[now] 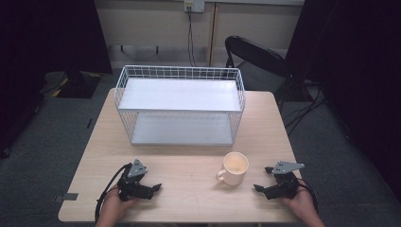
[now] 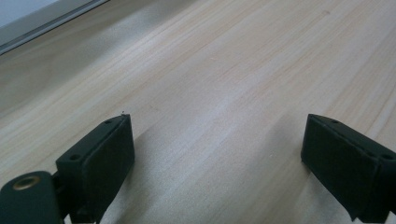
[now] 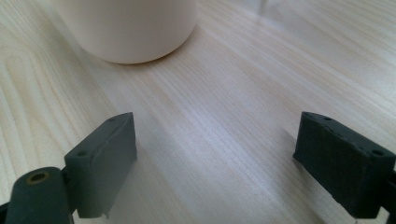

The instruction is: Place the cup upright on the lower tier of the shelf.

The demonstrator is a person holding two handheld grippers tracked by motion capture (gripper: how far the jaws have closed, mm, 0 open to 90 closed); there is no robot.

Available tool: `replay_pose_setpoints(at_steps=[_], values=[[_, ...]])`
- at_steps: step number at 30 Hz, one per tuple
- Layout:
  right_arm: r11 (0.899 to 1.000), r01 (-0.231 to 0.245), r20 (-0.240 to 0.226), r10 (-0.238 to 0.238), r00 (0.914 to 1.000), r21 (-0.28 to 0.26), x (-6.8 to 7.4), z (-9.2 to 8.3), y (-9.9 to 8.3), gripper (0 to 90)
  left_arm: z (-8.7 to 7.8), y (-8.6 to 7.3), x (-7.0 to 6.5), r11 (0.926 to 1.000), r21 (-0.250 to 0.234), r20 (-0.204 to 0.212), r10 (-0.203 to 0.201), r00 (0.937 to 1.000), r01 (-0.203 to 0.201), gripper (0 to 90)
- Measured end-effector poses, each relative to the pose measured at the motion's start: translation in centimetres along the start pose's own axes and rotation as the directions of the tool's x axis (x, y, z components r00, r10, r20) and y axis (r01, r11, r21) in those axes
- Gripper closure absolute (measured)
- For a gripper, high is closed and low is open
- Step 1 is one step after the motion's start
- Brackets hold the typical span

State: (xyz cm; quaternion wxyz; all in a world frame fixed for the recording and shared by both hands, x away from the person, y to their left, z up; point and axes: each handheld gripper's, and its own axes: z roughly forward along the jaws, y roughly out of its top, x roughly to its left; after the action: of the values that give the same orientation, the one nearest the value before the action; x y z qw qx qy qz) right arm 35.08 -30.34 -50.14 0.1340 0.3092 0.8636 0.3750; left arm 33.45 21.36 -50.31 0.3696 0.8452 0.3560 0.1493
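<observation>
Here, pale wooden table [image 1: 189, 165], grey carpet [image 1: 56, 132], dark curtains [image 1: 42, 33], folding chair [image 1: 255, 61].

A cream mug [image 1: 233, 168] stands upright, empty, handle toward the near-left.

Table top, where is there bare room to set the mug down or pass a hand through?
Bare wood lies between the left gripper and the mug, and in the strip between the wire rack and both grippers. Both rack shelves are bare too. It is tightest between the mug and the right gripper, whose open jaws point at it.
</observation>
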Motion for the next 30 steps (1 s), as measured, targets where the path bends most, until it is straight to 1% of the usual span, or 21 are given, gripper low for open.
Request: replay_pose_setpoints(at_steps=[3, 5, 9, 13, 15, 17, 19, 24, 25, 26, 30], values=[[1.000, -0.012, 0.010, 0.011, 0.9999, 0.022, 0.1, 0.0, 0.2, 11.9, 0.0, 0.0, 0.0, 1.0000, 0.000, 0.000, 0.000, 1.0000, 0.000, 9.3], [0.999, -0.012, 0.011, 0.012, 0.9999, 0.030, 0.1, 0.0, 0.4, 12.0, 0.0, 0.0, 0.0, 1.0000, 0.001, -0.001, 0.000, 1.0000, 0.000, 9.2], [0.998, -0.017, 0.012, 0.016, 0.9998, 0.062, 0.0, -0.1, 0.7, 13.0, 0.0, 0.0, 0.0, 1.0000, 0.000, 0.000, 0.000, 1.0000, 0.000, 9.3], [0.993, -0.060, -0.011, 0.062, 0.9980, 0.106, -0.4, -0.2, 1.4, 15.1, 0.0, 0.0, 0.0, 1.0000, 0.000, 0.000, 0.000, 1.0000, 0.000, 9.2], [0.988, -0.087, -0.030, 0.092, 0.9953, 0.129, -0.7, -0.3, 1.8, 16.7, 0.0, 0.0, 0.0, 1.0000, 0.000, 0.000, 0.000, 1.0000, 0.000, 9.3], [0.984, -0.106, -0.039, 0.112, 0.9929, 0.141, -0.8, -0.5, 2.0, 17.1, 0.0, 0.0, 0.0, 1.0000, 0.000, 0.000, 0.000, 1.0000, 0.000, 9.3], [0.984, -0.102, -0.045, 0.109, 0.9930, 0.144, -0.9, -0.8, 2.4, 18.9, 0.0, 0.0, 0.0, 1.0000, 0.000, 0.000, 0.000, 1.0000, 0.000, 9.2], [0.986, -0.083, -0.045, 0.090, 0.9949, 0.142, -1.1, -2.0, 3.9, 19.0, 0.0, 0.0, 0.0, 1.0000, 0.000, 0.000, 0.000, 1.0000, 0.000, 9.2], [0.986, -0.083, -0.045, 0.090, 0.9949, 0.142, -1.1, -2.0, 3.9, 19.0, 0.0, 0.0, 0.0, 1.0000, 0.000, 0.000, 0.000, 1.0000, 0.000, 9.3], [0.988, -0.078, -0.049, 0.086, 0.9951, 0.134, -1.1, -2.4, 4.6, 19.0, 0.0, 0.0, 0.0, 1.0000, 0.000, 0.000, 0.000, 1.0000, 0.000, 9.3], [0.990, -0.068, -0.049, 0.074, 0.9961, 0.123, -1.2, -3.0, 6.0, 18.9, 0.0, 0.0, 0.0, 1.0000, 0.000, 0.000, 0.000, 1.0000, 0.000, 9.2]])
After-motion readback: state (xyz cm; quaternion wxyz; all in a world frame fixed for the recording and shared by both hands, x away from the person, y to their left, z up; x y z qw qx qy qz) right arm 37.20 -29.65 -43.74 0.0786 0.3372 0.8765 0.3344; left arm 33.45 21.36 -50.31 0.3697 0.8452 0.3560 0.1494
